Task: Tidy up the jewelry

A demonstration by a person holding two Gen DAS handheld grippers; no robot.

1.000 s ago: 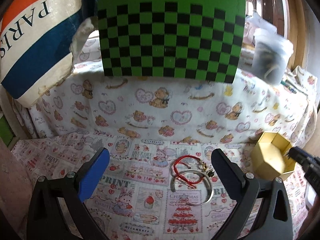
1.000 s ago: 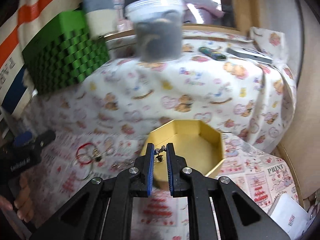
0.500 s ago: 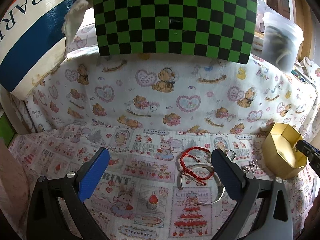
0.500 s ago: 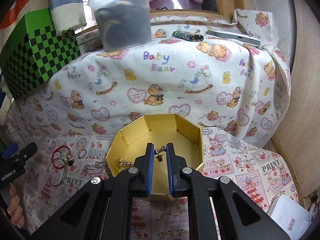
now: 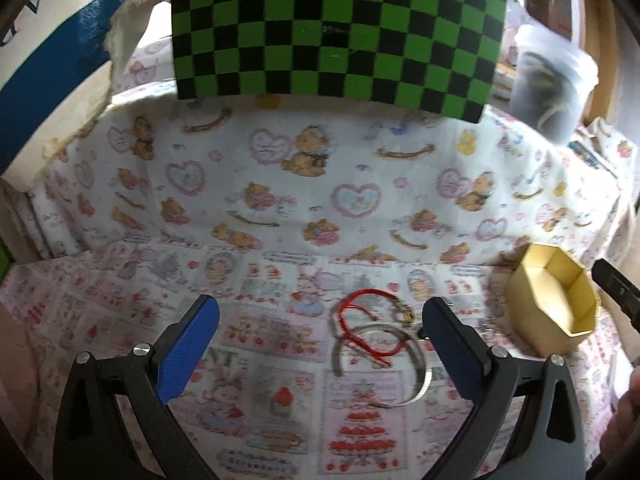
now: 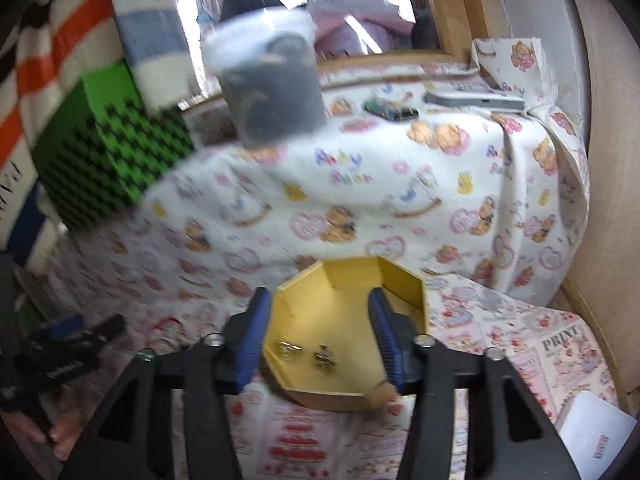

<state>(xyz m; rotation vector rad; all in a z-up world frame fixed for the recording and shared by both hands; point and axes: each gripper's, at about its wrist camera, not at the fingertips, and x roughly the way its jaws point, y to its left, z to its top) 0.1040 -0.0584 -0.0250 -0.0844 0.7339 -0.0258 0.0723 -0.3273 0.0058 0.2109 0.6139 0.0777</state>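
Note:
My right gripper [image 6: 319, 300] hovers over the open yellow octagonal box [image 6: 352, 276]. Its jaws are opening and nothing sits between them. Two small metal earrings [image 6: 289, 347] [image 6: 325, 358] lie on the box floor. My left gripper [image 5: 322, 306] is open, low over the printed cloth. A red cord bracelet [image 5: 360, 328] and a silver bangle [image 5: 416, 372] lie just inside its right finger, with small gold pieces [image 5: 406, 314] beside them. Further right in the left wrist view stands the yellow box [image 5: 536, 320], with the right gripper's black tip [image 5: 616, 292] at its edge.
A green-and-black checkered box [image 5: 336, 28] and a lidded translucent tub [image 5: 552, 84] stand on the raised bear-print ledge behind. A phone [image 6: 476, 100] and a small dark object [image 6: 392, 110] lie on that ledge. A white card [image 6: 592, 432] sits at the front right.
The right jaws were shut on a small earring over the box; now they stand apart and the earring lies in the box. The left gripper has stayed open and hardly moved.

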